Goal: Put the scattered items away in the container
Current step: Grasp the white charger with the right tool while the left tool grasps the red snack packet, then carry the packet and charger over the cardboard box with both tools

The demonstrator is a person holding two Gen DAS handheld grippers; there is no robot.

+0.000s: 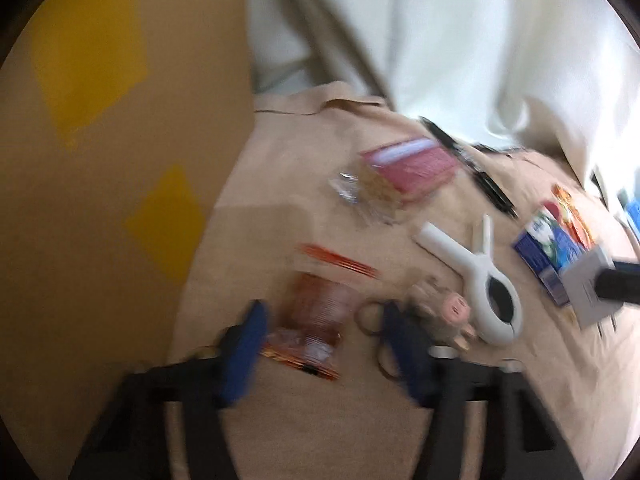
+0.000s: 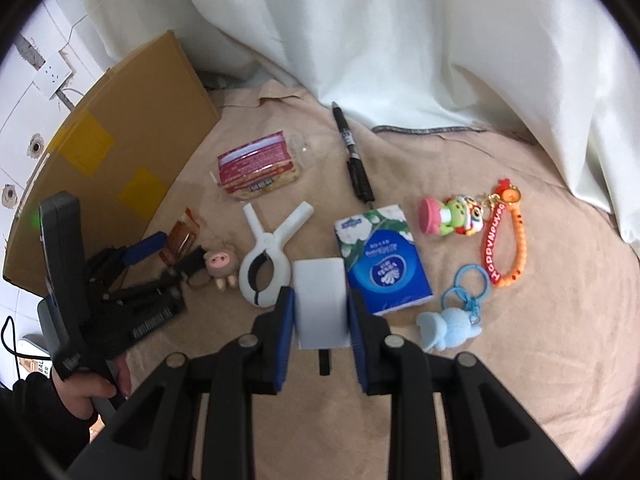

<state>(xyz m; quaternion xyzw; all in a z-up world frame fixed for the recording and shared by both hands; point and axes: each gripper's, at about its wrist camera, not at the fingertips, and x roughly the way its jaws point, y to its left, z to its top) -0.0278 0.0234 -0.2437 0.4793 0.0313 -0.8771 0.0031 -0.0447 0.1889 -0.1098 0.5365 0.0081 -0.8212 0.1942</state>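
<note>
Between right gripper (image 2: 320, 312) jaws: white block (image 2: 319, 304); left view blurred.

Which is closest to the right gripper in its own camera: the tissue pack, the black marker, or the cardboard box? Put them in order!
From the right gripper:
1. Tissue pack, just ahead, slightly right.
2. Black marker, farther ahead, near the curtain.
3. Cardboard box, far off on the left.

Scattered flat on a tan cloth (image 2: 460, 360) lie a red snack packet (image 2: 256, 168), black marker (image 2: 354, 156), white clamp (image 2: 268, 256), blue tissue pack (image 2: 380, 260), pig toy (image 2: 220, 266) and keychains. A white block (image 2: 320, 304) sits upright, pinched between blue pads. The cardboard box (image 2: 120, 152) stands at the cloth's left edge.
</note>
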